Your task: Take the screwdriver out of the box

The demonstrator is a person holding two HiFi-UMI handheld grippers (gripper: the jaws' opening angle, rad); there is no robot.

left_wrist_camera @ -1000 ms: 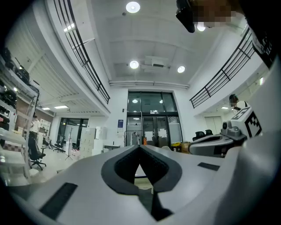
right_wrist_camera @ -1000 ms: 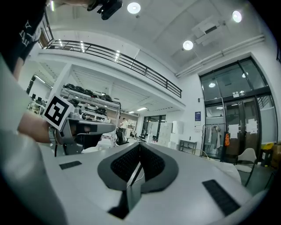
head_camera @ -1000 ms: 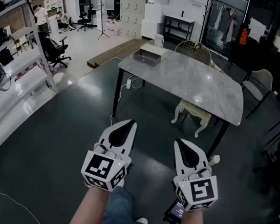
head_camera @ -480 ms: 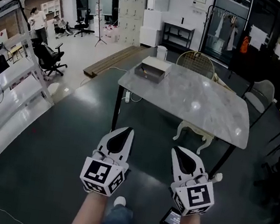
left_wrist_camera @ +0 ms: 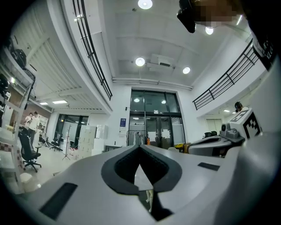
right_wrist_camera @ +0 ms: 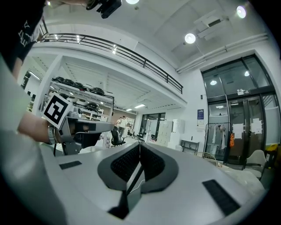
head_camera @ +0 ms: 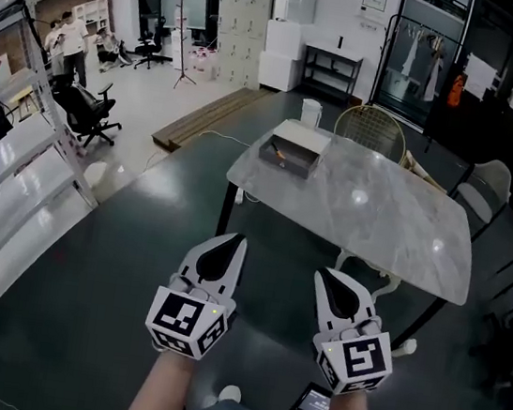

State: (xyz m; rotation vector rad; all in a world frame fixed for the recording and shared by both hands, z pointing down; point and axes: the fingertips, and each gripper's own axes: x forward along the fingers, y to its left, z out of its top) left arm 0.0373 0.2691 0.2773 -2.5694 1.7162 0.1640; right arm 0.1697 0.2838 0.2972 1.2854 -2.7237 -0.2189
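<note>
Starting closest in: holding the left gripper (head_camera: pixel 233 240) and the right gripper (head_camera: pixel 323 275) out level, side by side, above dark floor (head_camera: pixel 115 265). Checking the left gripper view and reading its fingers (left_wrist_camera: pixel 118 169) as clenched tip to tip, with nothing between them. Same story in the right gripper view: fingers (right_wrist_camera: pixel 153 165) pressed together, empty, only the room beyond the tips. Looking past those tips now to the bench (head_camera: pixel 378 216), marble-topped and well apart from both grippers, with open floor between. Spotting the box (head_camera: pixel 293 148) at the bench's far left corner, with a dark opening on its near side and a small reddish fleck inside. Could be the screwdriver, but too small to say for sure; presumably lying in there. Further back, picking out a wire-backed chair (head_camera: pixel 371 128) behind the bench, shelving (head_camera: pixel 16 166) off to the left and lockers (head_camera: pixel 240 17) against the rear wall. Judging progress: barely off the mark. Nothing touched, nothing gripped, box not reached. Left to do, on this reading: closing the gap to the bench, getting round to that far corner, opening one set of fingers, reaching into the box, gripping the screwdriver and lifting it clear.
</note>
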